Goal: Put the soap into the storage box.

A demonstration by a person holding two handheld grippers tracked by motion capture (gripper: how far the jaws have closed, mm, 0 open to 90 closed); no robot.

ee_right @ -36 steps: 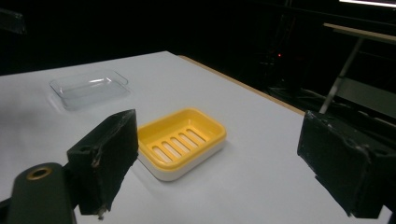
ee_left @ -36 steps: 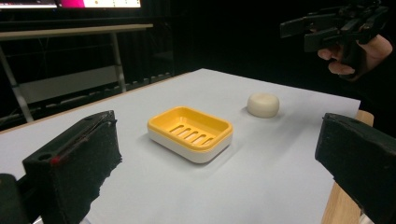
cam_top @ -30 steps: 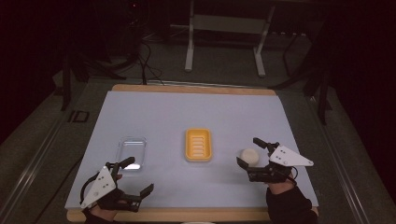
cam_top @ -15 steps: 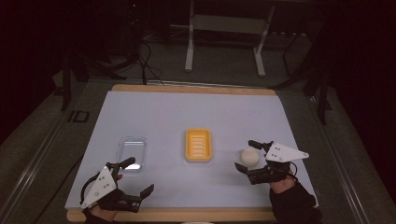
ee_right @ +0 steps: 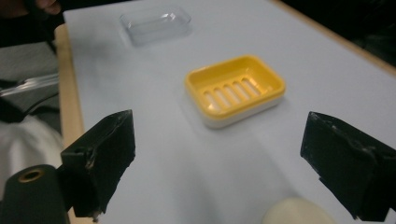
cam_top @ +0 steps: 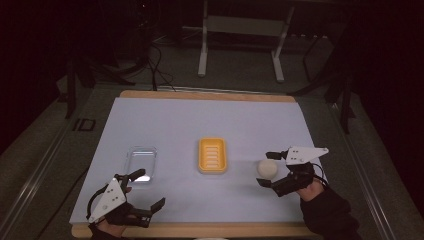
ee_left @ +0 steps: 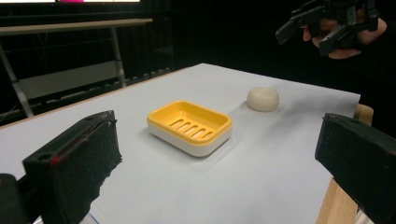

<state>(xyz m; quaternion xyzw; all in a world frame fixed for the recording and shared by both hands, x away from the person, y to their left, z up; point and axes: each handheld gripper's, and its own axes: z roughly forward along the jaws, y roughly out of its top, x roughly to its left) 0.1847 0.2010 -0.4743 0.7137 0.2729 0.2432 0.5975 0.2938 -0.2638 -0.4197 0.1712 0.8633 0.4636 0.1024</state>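
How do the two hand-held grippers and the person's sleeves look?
Each gripper, left and right, is black, with two blocky, rough-padded jaws and a grey three-cornered plate on top. A thin dark cable loops beside the right one. The right sleeve is dark.

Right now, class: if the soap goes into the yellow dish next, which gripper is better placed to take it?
Probably the right gripper: its open jaws flank the soap. The left gripper hangs beyond the yellow dish.
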